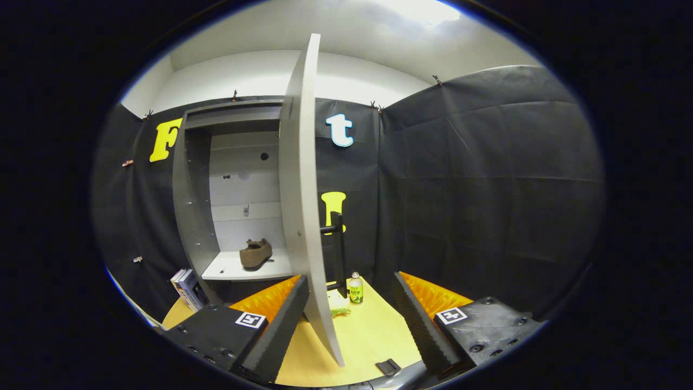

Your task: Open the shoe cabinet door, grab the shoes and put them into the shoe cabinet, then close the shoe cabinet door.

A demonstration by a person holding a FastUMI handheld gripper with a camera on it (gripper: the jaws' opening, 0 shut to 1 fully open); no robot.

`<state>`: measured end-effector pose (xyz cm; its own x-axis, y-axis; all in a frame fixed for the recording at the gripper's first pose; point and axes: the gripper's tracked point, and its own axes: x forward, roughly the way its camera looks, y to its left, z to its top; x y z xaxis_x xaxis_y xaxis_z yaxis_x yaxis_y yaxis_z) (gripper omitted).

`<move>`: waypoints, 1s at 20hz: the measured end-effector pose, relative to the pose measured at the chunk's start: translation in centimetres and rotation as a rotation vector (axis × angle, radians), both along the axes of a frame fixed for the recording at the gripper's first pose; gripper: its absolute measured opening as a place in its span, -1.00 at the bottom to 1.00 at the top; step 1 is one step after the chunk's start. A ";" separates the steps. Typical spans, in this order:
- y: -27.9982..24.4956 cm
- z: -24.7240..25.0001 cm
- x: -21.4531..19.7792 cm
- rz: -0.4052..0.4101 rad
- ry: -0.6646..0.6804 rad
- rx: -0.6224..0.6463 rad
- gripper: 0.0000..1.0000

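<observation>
Cabinet door (pixel 299 179) edge-on between the wide-spread fingers of the hand-held gripper (pixel 346 319), hiding the cabinet's right side; brown shoe (pixel 255 253) on shelf (pixel 227 269) beyond.

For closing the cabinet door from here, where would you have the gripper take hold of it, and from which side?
Best bet is the door's free edge, which stands edge-on between the open gripper's fingers: a thin panel the two fingers could pinch across its faces, coming straight on. The dark bar handle on the outer face is the alternative, approached from that side. The shoe already sits on the cabinet shelf.
</observation>
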<state>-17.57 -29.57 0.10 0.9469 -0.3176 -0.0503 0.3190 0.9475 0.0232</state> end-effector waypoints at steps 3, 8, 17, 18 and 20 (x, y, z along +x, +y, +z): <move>-1.8 0.6 0.8 0.087 -0.015 -0.001 0.97; -2.2 0.7 3.8 0.239 0.003 0.004 0.97; -2.0 -0.1 7.4 0.356 0.044 0.085 0.86; -1.6 -0.2 7.7 0.371 0.042 0.081 0.86; 0.5 -0.2 7.8 0.412 0.043 0.070 0.86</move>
<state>-9.76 -29.06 -0.15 0.9906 0.0934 -0.1004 -0.0848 0.9926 0.0873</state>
